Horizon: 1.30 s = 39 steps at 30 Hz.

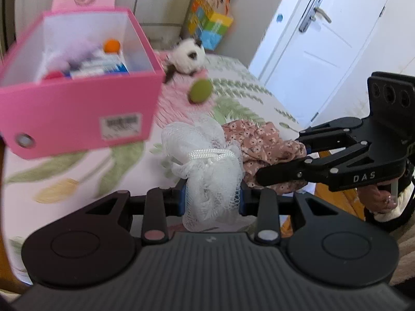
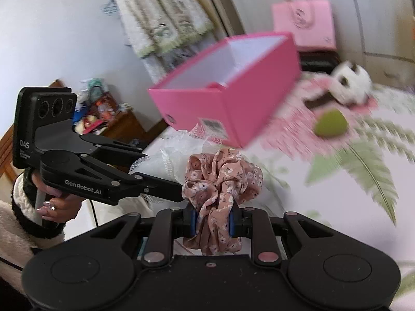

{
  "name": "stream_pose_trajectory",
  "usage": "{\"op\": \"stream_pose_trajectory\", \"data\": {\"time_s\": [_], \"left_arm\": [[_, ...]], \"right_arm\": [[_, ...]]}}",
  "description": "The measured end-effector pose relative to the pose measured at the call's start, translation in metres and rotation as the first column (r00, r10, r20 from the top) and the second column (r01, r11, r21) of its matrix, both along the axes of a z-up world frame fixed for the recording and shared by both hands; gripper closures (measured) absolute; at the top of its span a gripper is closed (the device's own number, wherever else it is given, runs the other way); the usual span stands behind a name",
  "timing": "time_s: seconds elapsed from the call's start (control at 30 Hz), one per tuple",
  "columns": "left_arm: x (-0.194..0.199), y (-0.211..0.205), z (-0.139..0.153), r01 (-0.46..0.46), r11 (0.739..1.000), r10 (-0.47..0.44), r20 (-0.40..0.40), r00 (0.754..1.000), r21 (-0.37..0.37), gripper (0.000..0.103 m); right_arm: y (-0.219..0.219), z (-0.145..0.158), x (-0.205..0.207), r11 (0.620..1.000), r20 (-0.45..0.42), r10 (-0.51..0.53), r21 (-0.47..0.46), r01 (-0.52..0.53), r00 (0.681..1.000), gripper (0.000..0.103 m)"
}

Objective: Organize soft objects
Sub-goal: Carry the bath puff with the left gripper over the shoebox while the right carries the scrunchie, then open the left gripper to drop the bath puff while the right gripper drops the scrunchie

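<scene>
The left gripper (image 1: 211, 198) is clenched on a white mesh bath pouf (image 1: 205, 160), its blue pads (image 1: 182, 199) pressed into the netting on both sides. The pouf stands roughly upright between the pads, its long axis running from the gripper body away toward the far side of the bed, with the fuller, ruffled end farthest from the camera. It is a loose bundle of crumpled white net, and a braided white cord loops across its middle.

The right gripper (image 2: 212, 224) is closed on a pink floral scrunchie (image 2: 220, 181), which is squeezed narrow between the blue pads (image 2: 193, 220) and opens out into a wide gathered ring beyond them. Its fabric is dusty pink with small pale flowers, heavily folded. In the left wrist view the scrunchie (image 1: 262, 145) sits just right of the pouf, touching or nearly touching it; I cannot tell which.

Both soft things are held above a bedspread (image 1: 85, 171) printed with green fern leaves. Far and to the left of them is an open pink box (image 1: 77, 108), with an orange ball (image 1: 111, 45) and other blurred items in it. Beyond the box, on a pink patch of the cover, lie a green ball (image 1: 199, 90) and a black-and-white plush toy (image 1: 185, 57). A pink paper bag (image 2: 304, 23) stands behind the box.
</scene>
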<state>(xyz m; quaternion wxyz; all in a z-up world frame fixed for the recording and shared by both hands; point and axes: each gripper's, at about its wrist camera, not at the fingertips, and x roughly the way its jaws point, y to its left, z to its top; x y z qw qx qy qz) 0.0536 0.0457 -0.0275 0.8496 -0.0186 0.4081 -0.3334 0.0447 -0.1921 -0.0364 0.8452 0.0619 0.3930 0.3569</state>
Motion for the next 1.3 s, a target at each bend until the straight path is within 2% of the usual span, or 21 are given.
{"op": "stream_pose_trajectory", "data": {"time_s": [0.13, 0.2, 0.33, 0.47, 0.63, 0.77, 0.83, 1.0, 1.1, 1.13, 1.17, 1.23, 1.3], "left_arm": [[-0.002, 0.014, 0.026, -0.01, 1.0, 0.009, 0.067, 0.998, 0.012, 0.069], [-0.001, 0.018, 0.04, -0.014, 0.999, 0.01, 0.132, 0.991, 0.03, 0.069], [0.009, 0.025, 0.059, -0.093, 0.992, 0.065, 0.281, 0.958, 0.085, 0.069], [0.038, 0.034, 0.068, -0.151, 0.987, 0.122, 0.344, 0.931, 0.059, 0.069], [0.09, 0.042, 0.062, -0.239, 0.97, 0.213, 0.343, 0.915, 0.033, 0.069], [0.136, 0.043, 0.047, -0.3, 0.948, 0.247, 0.344, 0.906, 0.108, 0.069], [0.16, 0.044, 0.039, -0.309, 0.94, 0.248, 0.329, 0.911, 0.146, 0.069], [0.206, 0.047, 0.024, -0.292, 0.939, 0.245, 0.245, 0.938, 0.18, 0.069], [0.215, 0.046, 0.018, -0.318, 0.924, 0.263, 0.251, 0.932, 0.213, 0.066], [0.215, 0.045, 0.017, -0.323, 0.92, 0.262, 0.263, 0.928, 0.221, 0.066], [0.214, 0.045, 0.017, -0.323, 0.92, 0.257, 0.277, 0.926, 0.224, 0.062], [0.211, 0.043, 0.017, -0.311, 0.923, 0.239, 0.294, 0.925, 0.228, 0.053], [0.207, 0.042, 0.017, -0.333, 0.909, 0.248, 0.319, 0.915, 0.25, 0.043]], "right_arm": [[0.02, 0.03, 0.003, 0.999, 0.083, 0.045, 0.009, -0.046, 0.996, 0.076], [0.029, 0.045, 0.007, 0.998, 0.134, 0.064, 0.008, -0.066, 0.989, 0.076], [0.043, 0.068, 0.024, 0.998, 0.228, 0.05, 0.014, -0.055, 0.972, 0.075], [0.054, 0.078, 0.057, 0.999, 0.269, -0.002, 0.038, -0.008, 0.963, 0.075], [0.073, 0.08, 0.1, 0.998, 0.286, -0.056, 0.035, 0.047, 0.956, 0.075], [0.089, 0.077, 0.133, 0.998, 0.284, -0.046, -0.033, 0.058, 0.958, 0.074], [0.098, 0.07, 0.15, 0.995, 0.274, -0.024, -0.085, 0.049, 0.962, 0.074], [0.119, 0.047, 0.188, 0.976, 0.249, 0.051, -0.219, 0.005, 0.967, 0.074], [0.125, 0.039, 0.203, 0.968, 0.238, 0.069, -0.252, -0.007, 0.969, 0.074], [0.126, 0.037, 0.208, 0.967, 0.235, 0.066, -0.254, -0.004, 0.97, 0.072], [0.126, 0.035, 0.211, 0.967, 0.232, 0.067, -0.256, -0.006, 0.97, 0.069], [0.127, 0.032, 0.214, 0.966, 0.227, 0.074, -0.257, -0.013, 0.971, 0.055], [0.127, 0.03, 0.218, 0.966, 0.231, 0.071, -0.258, -0.009, 0.97, 0.049]]}}
